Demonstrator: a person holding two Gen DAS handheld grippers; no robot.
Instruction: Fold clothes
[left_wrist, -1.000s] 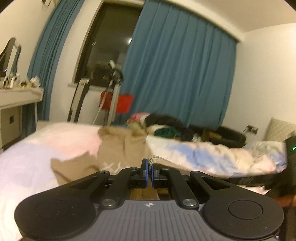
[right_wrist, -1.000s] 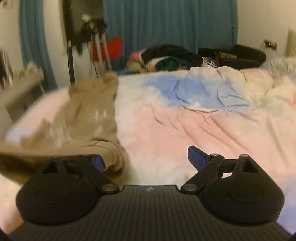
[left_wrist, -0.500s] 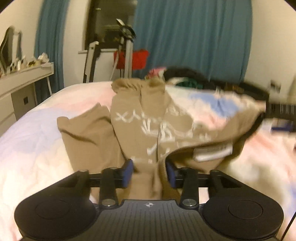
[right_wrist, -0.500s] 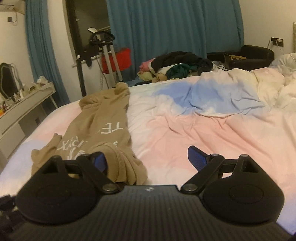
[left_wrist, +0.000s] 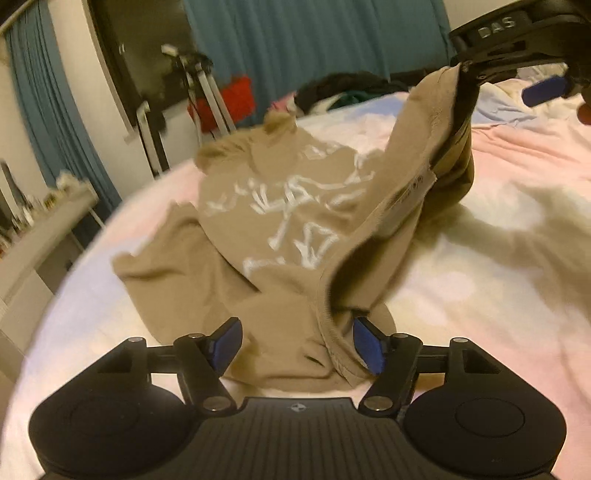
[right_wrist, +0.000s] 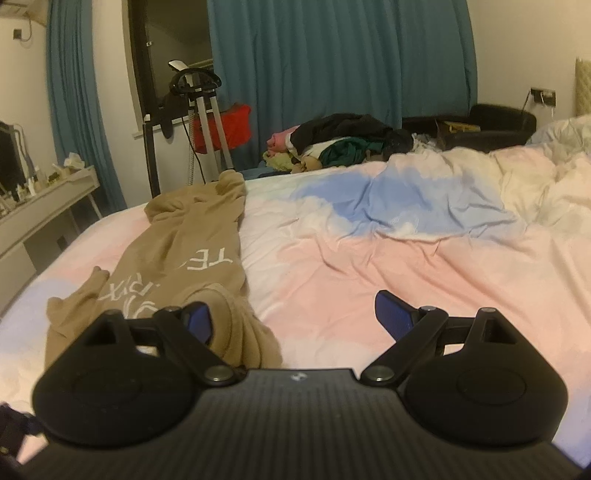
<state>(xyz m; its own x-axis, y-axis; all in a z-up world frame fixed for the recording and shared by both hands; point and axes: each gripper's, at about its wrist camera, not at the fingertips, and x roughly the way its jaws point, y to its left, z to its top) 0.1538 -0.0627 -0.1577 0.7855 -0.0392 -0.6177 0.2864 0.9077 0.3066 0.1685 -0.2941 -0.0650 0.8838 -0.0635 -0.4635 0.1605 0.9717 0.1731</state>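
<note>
A tan t-shirt with white print (left_wrist: 280, 221) lies on the pastel pink and blue duvet (left_wrist: 498, 258). My left gripper (left_wrist: 295, 343) is open, its blue pads on either side of the shirt's near edge, the cloth loose between them. My right gripper (right_wrist: 291, 321) is open. In the left wrist view it (left_wrist: 517, 74) hangs at top right with part of the shirt draped over its left finger and lifted. In the right wrist view the shirt (right_wrist: 177, 258) lies at the left, bunched against the left pad (right_wrist: 199, 321).
A pile of dark and coloured clothes (right_wrist: 343, 140) sits at the bed's far edge. A white desk (right_wrist: 44, 206) stands at the left. A tripod stand (right_wrist: 199, 110), a red item and blue curtains (right_wrist: 332, 55) are behind. A black chair (right_wrist: 491, 125) is at far right.
My left gripper went from shut to wide open, letting go of the shirt's edge. My right gripper stayed open, with the shirt still draped on its left finger.
</note>
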